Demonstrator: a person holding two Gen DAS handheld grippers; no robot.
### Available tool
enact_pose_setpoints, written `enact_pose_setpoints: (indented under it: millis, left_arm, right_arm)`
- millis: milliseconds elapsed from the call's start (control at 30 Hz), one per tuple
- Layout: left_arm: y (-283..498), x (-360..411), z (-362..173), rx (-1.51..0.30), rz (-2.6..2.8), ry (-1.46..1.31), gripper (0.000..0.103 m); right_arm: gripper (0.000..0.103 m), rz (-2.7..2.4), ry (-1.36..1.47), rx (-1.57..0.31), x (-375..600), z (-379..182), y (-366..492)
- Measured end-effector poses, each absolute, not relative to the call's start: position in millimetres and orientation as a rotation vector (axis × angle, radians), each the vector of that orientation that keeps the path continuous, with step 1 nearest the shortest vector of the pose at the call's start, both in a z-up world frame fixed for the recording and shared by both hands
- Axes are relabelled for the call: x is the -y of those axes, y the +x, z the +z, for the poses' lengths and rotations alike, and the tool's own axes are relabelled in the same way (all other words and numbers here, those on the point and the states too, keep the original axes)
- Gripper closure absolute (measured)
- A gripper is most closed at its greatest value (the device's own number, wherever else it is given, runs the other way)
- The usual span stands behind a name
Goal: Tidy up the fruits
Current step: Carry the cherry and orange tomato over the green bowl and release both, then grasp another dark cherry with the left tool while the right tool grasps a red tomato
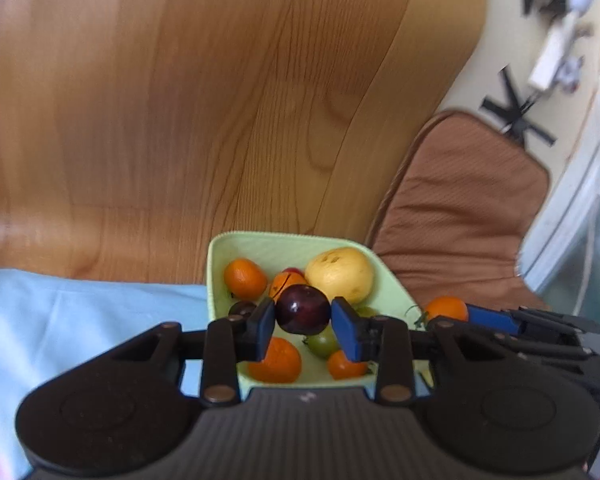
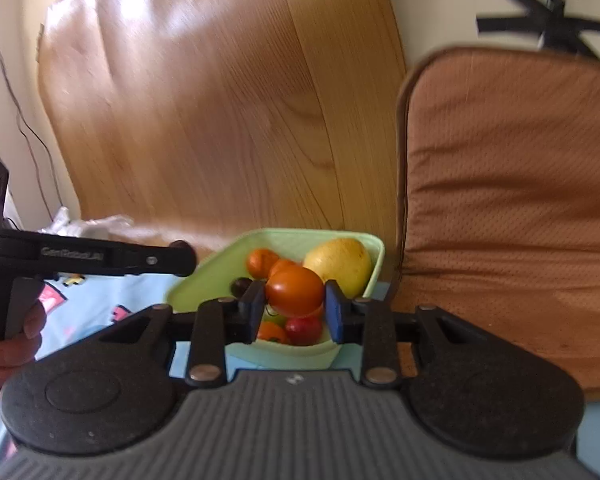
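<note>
The left gripper [image 1: 303, 316] is clamping a plum [image 1: 302, 309]; the right gripper [image 2: 295, 307] is clamping a tomato [image 2: 295, 290]. Both fruits are smooth, soft, bruisable: grip mid-body, lightly, above the bowl [image 1: 220, 248].

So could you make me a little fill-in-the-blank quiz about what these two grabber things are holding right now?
1. The left gripper grips a dark ____ plum.
2. The right gripper grips an orange-red ____.
3. The big yellow fruit lies in a pale ____ tray.
4. Beside the table stands a chair with a ____ cushion.

Missing words: purple; tomato; green; brown
</note>
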State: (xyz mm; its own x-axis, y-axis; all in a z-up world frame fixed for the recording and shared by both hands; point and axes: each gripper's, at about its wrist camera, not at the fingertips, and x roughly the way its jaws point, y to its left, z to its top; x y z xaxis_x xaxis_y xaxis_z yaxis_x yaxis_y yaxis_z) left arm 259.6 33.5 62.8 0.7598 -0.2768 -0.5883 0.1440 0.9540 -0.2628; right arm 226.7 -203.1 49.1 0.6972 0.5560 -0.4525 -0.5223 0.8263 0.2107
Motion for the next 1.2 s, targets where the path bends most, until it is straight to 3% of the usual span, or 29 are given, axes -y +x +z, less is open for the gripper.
enact_pose_setpoints:
  millis: [100, 133, 167, 333, 467, 633, 867, 933, 1000, 1033, 1200]
  left_arm:
    - [287.4, -25.9, 42.6, -0.722, -0.21, -0.215, 0.065]
    - [291.5, -24.3, 39.1, -0.729, -0.207, -0.218, 0.063]
    - [291.9, -23.9, 37.5, -0.728, -0.21, -0.223, 0.061]
    - [253.1, -36.3, 56.5, -0.648, -0.246, -0.263, 0.059]
    - [190.8, -52.2, 70.6, -0.604, -0.25, -0.257, 0.048]
    - [128.7, -55.7, 43.7, -0.657, -0.234, -0.191, 0.047]
    - [96.9, -41.7, 12.2, -0.677, -0.21, -0.164, 0.038]
    - [92.5, -36.6, 9.0, -0.665, -0.186, -0.128, 0.042]
    - [91.4, -31.1, 9.1, -0.665, -0.172, -0.099, 0.076]
    - [88.9, -28.3, 8.9, -0.667, -0.156, -0.085, 0.076]
    - [54.0, -25.9, 12.7, -0.661, -0.185, -0.14, 0.077]
  right_arm:
    - [0.068, 0.61, 0.06, -0.54, 194.8, 32.1, 244.5]
    - [0.065, 0.614, 0.073, -0.532, 194.9, 27.9, 246.7]
    - [0.054, 0.608, 0.096, -0.529, 196.7, 25.8, 249.6]
    - [0.054, 0.609, 0.158, -0.471, 217.9, 45.2, 237.5]
    - [0.054, 0.69, 0.198, -0.482, 244.1, 67.6, 204.8]
    - [0.053, 0.734, 0.059, -0.527, 259.6, 59.9, 130.2]
    - [0.049, 0.689, 0.005, -0.604, 256.4, 23.9, 57.0]
    - [0.049, 0.662, -0.019, -0.619, 247.8, 15.4, 55.7]
    - [0.053, 0.651, -0.054, -0.626, 236.4, 10.4, 55.3]
    - [0.068, 0.637, -0.082, -0.625, 229.0, 8.3, 56.6]
    - [0.07, 0.705, -0.083, -0.605, 211.0, 10.7, 41.7]
